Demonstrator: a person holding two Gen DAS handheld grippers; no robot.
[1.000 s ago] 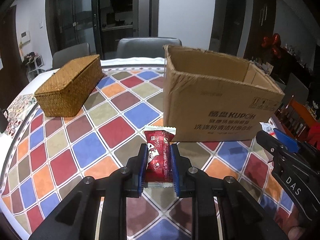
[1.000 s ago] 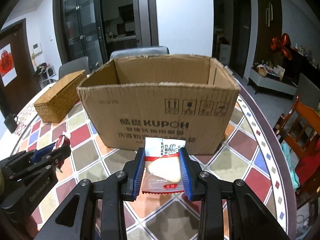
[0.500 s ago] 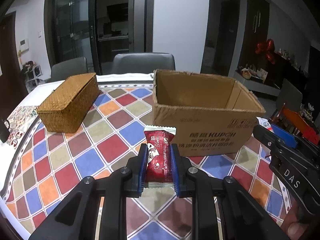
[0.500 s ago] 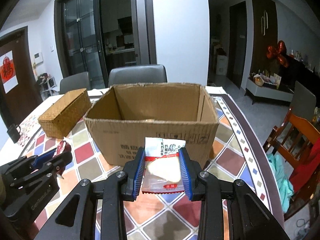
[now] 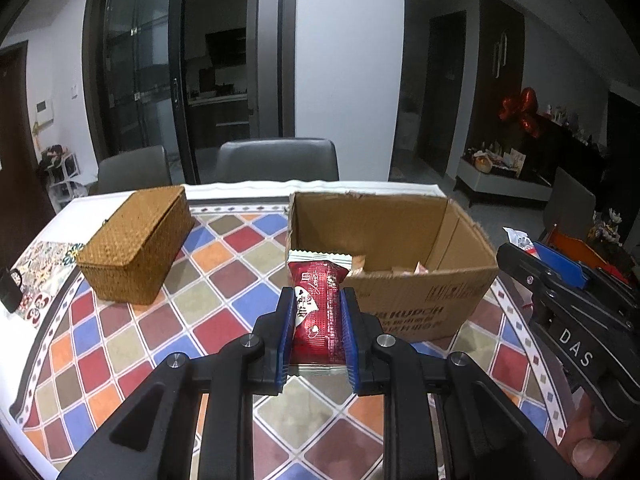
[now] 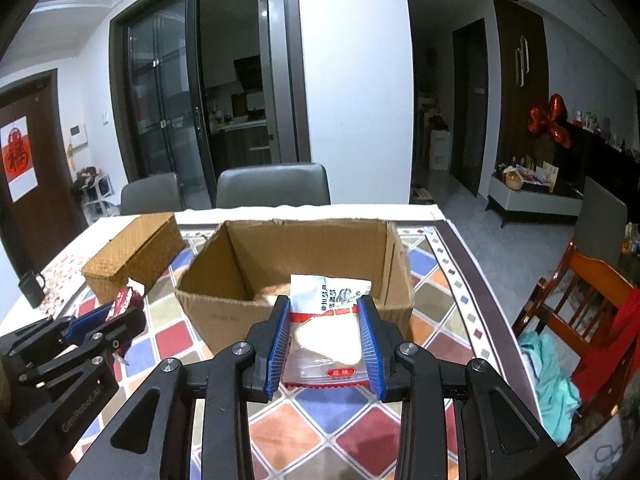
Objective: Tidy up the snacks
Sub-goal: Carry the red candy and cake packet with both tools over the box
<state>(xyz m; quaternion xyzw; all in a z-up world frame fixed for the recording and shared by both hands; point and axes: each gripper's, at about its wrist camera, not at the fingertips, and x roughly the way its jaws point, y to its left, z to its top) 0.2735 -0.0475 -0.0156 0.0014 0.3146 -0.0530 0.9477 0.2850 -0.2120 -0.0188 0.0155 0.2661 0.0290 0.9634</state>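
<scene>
My left gripper [image 5: 316, 312] is shut on a red snack packet [image 5: 318, 312] and holds it above the table, just in front of the left near corner of an open cardboard box [image 5: 420, 304]. My right gripper [image 6: 323, 320] is shut on a clear and white bread packet [image 6: 326, 336], held above the near wall of the same box [image 6: 228, 316]. Several snack packets [image 5: 404, 270] lie inside the box. The right gripper shows at the right of the left wrist view [image 5: 532, 268]. The left gripper shows at the left of the right wrist view [image 6: 116, 316].
A closed wicker basket [image 5: 136, 240] stands on the table's left side, also in the right wrist view [image 6: 132, 256]. The table [image 5: 120, 340] has a coloured diamond cloth. A black mug [image 6: 32, 288] sits at the left edge. Grey chairs [image 5: 276, 158] stand behind, a wooden chair [image 6: 580, 308] to the right.
Both grippers have risen with their packets. The box now looks lower and its inside shows from above in both views.
</scene>
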